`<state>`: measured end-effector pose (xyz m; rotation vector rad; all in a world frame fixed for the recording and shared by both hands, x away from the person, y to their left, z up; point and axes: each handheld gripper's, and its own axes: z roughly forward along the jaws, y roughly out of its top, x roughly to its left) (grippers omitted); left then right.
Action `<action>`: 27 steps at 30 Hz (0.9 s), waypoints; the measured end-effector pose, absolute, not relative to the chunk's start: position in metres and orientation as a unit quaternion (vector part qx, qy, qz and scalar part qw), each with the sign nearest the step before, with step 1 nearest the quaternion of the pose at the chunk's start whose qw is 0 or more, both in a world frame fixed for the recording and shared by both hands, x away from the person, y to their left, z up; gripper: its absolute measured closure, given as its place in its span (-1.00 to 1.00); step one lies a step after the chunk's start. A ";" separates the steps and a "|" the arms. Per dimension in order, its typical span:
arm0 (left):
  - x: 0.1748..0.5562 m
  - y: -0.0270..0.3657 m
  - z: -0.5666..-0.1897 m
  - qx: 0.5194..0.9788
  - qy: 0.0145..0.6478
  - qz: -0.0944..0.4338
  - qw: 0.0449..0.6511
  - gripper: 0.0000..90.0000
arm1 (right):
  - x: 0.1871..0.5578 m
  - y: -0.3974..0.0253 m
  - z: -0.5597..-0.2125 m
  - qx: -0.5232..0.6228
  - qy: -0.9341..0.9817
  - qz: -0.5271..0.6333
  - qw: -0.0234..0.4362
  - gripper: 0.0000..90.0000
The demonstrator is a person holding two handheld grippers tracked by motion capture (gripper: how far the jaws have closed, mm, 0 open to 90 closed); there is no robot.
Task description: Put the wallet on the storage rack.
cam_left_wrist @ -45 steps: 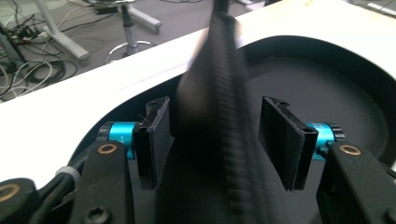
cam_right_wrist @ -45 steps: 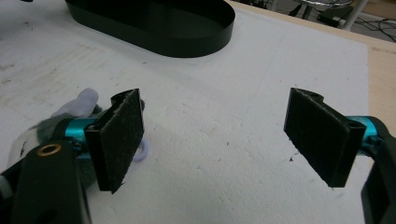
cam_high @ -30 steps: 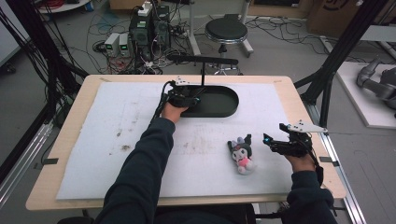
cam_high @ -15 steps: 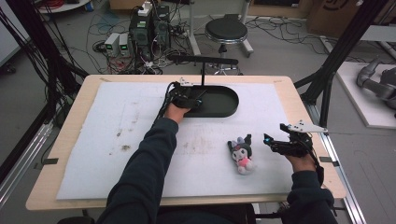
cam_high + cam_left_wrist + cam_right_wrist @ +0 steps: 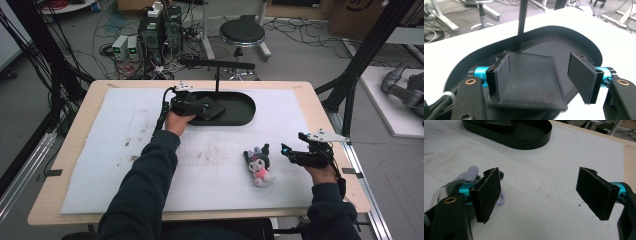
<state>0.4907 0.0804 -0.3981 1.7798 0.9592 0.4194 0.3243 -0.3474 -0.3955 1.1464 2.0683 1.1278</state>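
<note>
left hand-held gripper [image 5: 539, 77] hovers released over a black oval tray [image 5: 240, 107] at the far side of the counter [image 5: 75, 200], its jaws straddling a dark flat pad [image 5: 534, 82] lying inside. right hand-held gripper [image 5: 295, 152] sits released just beside a small plush toy [image 5: 259, 165] on the white mat [image 5: 100, 165].

We look along our right gripper [image 5: 537, 195], its two black padded jaws spread wide apart over a white foam mat [image 5: 541, 182] marked with small dark specks. Nothing sits between the jaws. Just behind the left jaw lies a plush toy [image 5: 471, 176], grey with pale lilac parts, mostly hidden. At the top, well apart from us, rests a black oval tray [image 5: 524, 138]. A strip of wooden table edge [image 5: 629, 157] shows at right.
</note>
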 end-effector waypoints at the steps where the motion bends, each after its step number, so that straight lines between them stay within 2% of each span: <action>1: 0.491 0.080 -0.398 0.740 0.399 0.174 0.513 -0.23 | 0.324 -0.347 -0.395 0.422 0.764 0.416 0.258 -0.55; 11: 0.434 0.139 -0.381 0.694 0.398 0.205 0.564 -0.23 | 0.325 -0.345 -0.396 0.417 0.766 0.416 0.258 -0.55; 12: 0.428 0.146 -0.382 0.688 0.399 0.206 0.570 -0.28 | 0.325 -0.344 -0.397 0.416 0.766 0.416 0.258 -0.55; 13: 0.423 0.153 -0.382 0.685 0.400 0.205 0.573 -0.47 | 0.325 -0.343 -0.397 0.416 0.766 0.419 0.255 -0.55; 14: 0.417 0.158 -0.383 0.683 0.402 0.208 0.573 -0.55 | 0.325 -0.343 -0.397 0.415 0.766 0.419 0.255 -0.55; 16: 0.404 0.169 -0.384 0.686 0.397 0.214 0.571 -0.60 | 0.326 -0.341 -0.397 0.413 0.767 0.421 0.254 -0.55; 23: 0.366 0.205 -0.386 0.681 0.387 0.267 0.561 -0.60 | 0.326 -0.338 -0.397 0.408 0.769 0.421 0.255 -0.55; 27: 0.349 0.224 -0.395 0.678 0.395 0.279 0.553 -0.60 | 0.326 -0.335 -0.398 0.407 0.771 0.420 0.254 -0.55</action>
